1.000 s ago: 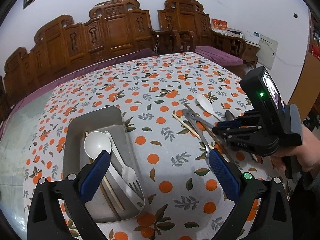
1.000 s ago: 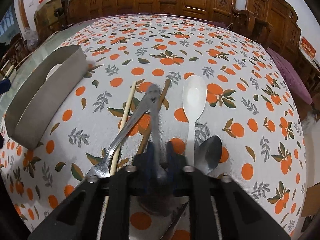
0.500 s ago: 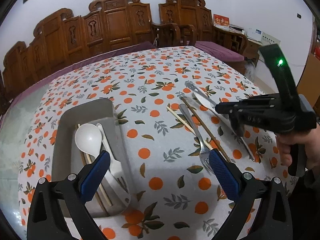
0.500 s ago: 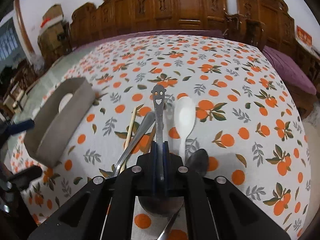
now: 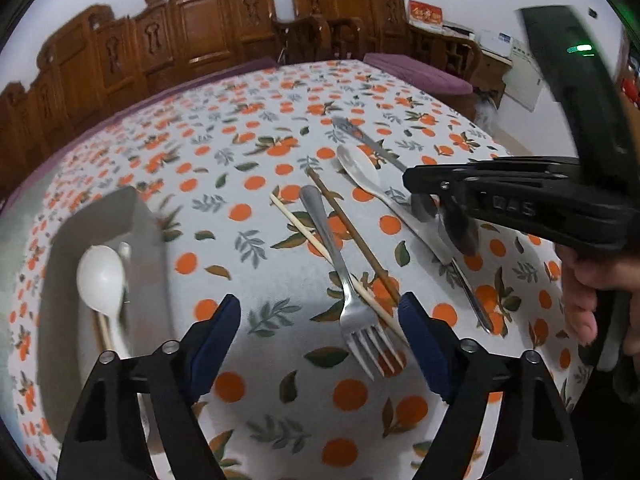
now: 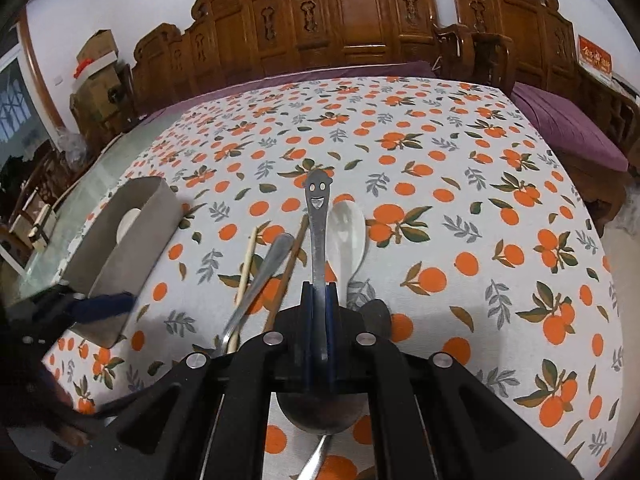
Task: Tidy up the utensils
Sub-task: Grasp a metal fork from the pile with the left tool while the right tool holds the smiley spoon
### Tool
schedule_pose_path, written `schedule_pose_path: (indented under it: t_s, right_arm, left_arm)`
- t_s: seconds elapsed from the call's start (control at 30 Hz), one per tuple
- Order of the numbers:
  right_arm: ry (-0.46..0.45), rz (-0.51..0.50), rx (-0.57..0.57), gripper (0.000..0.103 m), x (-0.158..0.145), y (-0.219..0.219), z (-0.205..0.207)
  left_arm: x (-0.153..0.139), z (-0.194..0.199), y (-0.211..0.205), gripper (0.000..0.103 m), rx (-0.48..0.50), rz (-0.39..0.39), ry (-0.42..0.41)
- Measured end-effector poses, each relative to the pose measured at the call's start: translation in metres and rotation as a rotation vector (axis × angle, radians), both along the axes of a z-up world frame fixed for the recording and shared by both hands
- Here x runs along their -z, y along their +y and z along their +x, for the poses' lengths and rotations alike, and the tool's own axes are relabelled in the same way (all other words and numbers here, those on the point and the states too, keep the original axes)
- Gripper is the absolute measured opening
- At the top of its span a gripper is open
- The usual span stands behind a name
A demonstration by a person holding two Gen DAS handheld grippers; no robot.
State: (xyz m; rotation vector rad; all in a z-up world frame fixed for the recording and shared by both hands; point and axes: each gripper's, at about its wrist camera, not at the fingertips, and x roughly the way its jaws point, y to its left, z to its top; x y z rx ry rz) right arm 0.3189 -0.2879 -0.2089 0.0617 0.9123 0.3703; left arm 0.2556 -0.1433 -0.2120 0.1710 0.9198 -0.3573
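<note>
My right gripper [image 6: 319, 292] is shut on a metal spoon [image 6: 316, 216] with a smiley-face handle and holds it above the table; it also shows in the left wrist view [image 5: 424, 188], the spoon [image 5: 370, 144] sticking out of it. My left gripper [image 5: 320, 324] is open and empty, low over a metal fork [image 5: 344, 280] that lies across two chopsticks [image 5: 352, 236]. A white spoon [image 5: 360, 168] and another metal spoon [image 5: 464, 240] lie on the cloth. The grey tray [image 5: 148, 224] at left holds a white spoon [image 5: 100, 276] and chopsticks.
The table has an orange-print cloth [image 6: 460, 208]. Carved wooden chairs [image 6: 360, 24] stand along the far side, a purple-cushioned bench [image 6: 568, 128] at the right. Cardboard boxes [image 6: 96, 64] stand at the far left. The person's hand [image 5: 592, 280] grips the right tool.
My right gripper has lifted the smiley-handled spoon off the table and risen. My left gripper has moved right from over the tray to over the fork.
</note>
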Motion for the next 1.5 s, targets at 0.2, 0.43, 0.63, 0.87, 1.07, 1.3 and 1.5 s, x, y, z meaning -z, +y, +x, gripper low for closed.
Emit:
schedule_pose_path:
  t_s: [0.2, 0.43, 0.63, 0.87, 1.07, 1.3, 1.5]
  right_arm:
    - [-0.005, 0.033, 0.003, 0.007, -0.005, -0.005, -0.001]
    - [-0.005, 0.055, 0.009, 0.007, -0.007, -0.008, 0.000]
    - [-0.004, 0.052, 0.000, 0.007, -0.006, -0.003, 0.000]
    - [-0.002, 0.054, 0.001, 0.007, -0.006, -0.002, 0.000]
    - [0.000, 0.051, -0.002, 0.007, -0.005, -0.002, 0.000]
    - [-0.001, 0.055, -0.002, 0.007, -0.005, -0.002, 0.000]
    - [-0.001, 0.057, -0.001, 0.007, -0.005, -0.003, 0.000]
  left_arm:
    - [0.019, 0.024, -0.006, 0.070, -0.045, -0.006, 0.063]
    - [0.029, 0.028, -0.004, 0.061, -0.054, 0.025, 0.075]
    - [0.027, 0.029, -0.005, 0.034, -0.030, -0.017, 0.084]
    - [0.027, 0.031, -0.009, 0.022, -0.018, -0.021, 0.087]
    - [0.028, 0.042, -0.015, 0.022, -0.022, -0.014, 0.103]
    - [0.028, 0.049, -0.025, 0.017, -0.011, 0.052, 0.087]
    - [0.028, 0.048, -0.024, 0.006, 0.007, 0.054, 0.089]
